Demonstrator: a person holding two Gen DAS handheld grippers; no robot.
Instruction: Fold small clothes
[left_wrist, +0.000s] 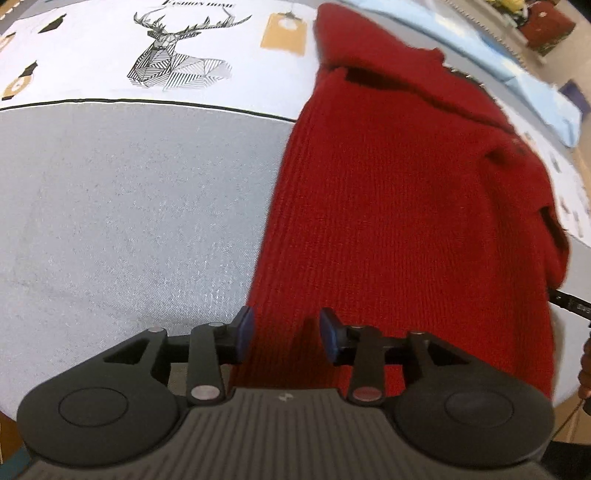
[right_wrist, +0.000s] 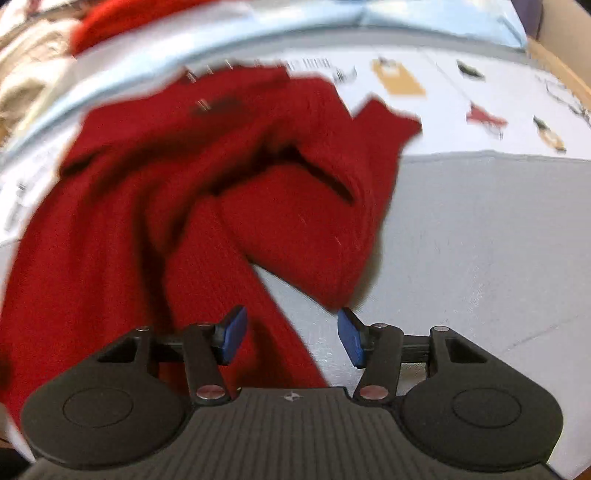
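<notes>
One red knit sweater (left_wrist: 399, 206) on grey cloth (left_wrist: 129, 206), left gripper (left_wrist: 286, 334) and right gripper (right_wrist: 291, 334) both open, empty

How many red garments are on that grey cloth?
1 for certain: a red knitted sweater spread across the grey cloth, below both tongs. A red shape at the blurred top left of the right view may be another garment; I cannot tell.

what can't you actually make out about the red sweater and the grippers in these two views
- Near hem of the red sweater: left wrist view, hidden behind the left gripper body.
- Sweater's fold lines: right wrist view, smeared by motion blur around.
- Whether cloth touches the right gripper pads: blurred; jaws stand apart.
- Small print on the tablecloth: too small.
</notes>
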